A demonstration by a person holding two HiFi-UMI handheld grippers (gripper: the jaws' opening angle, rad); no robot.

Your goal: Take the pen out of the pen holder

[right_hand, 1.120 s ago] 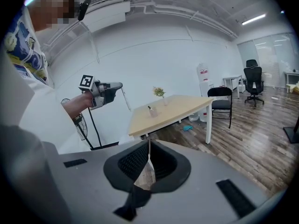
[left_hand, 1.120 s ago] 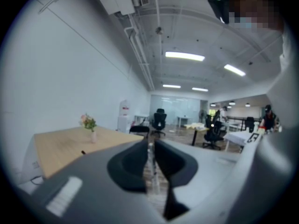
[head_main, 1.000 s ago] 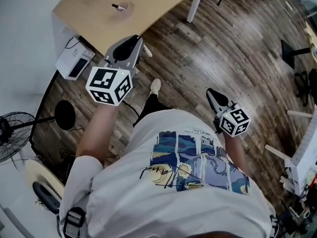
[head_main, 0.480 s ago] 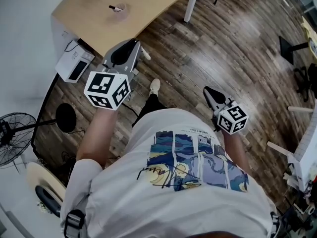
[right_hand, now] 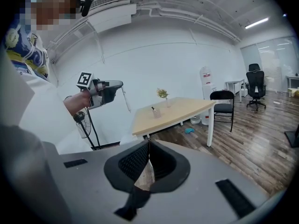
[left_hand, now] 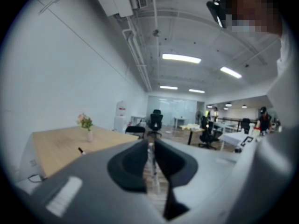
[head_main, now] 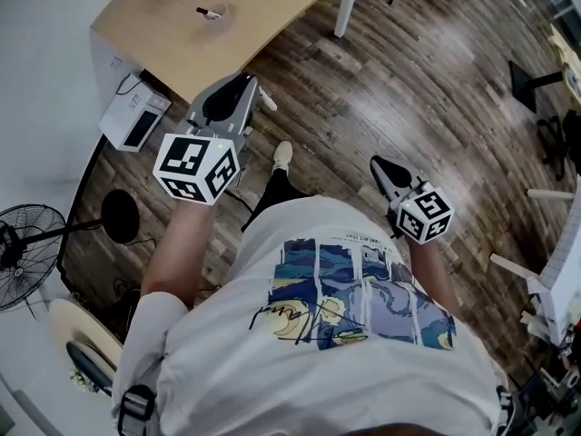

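**Head view.** Wooden table (head_main: 172,25) at the top of the frame. It carries a small pen holder (head_main: 218,13) with a dark pen (head_main: 201,10) leaning out to the left. The left gripper (head_main: 238,87) is raised before the table's near edge, well apart from the holder. The right gripper (head_main: 386,169) is lower, over the plank floor and farther off. Judged stage: approach, nothing grasped.

**Left gripper view.** The jaws stand a narrow slit apart, with only floor showing between them. The pen's tip (left_hand: 80,150) just clears the gripper body and the holder itself is hidden. A flower vase (left_hand: 87,127) stands beyond it.
- Risk: the slit looks too tight for the pen, so an unwidened approach would likely push pen and holder along.

**Right gripper view.** The jaws meet at the tips and are empty. The holder (right_hand: 156,112) sits near the middle of the table, with the vase (right_hand: 163,97) close behind.
- Risk: the holder looks light, so a slanted pull on the leaning pen could tip or drag it, perhaps into the vase.
- Risk: the other gripper is too distant to steady the holder.
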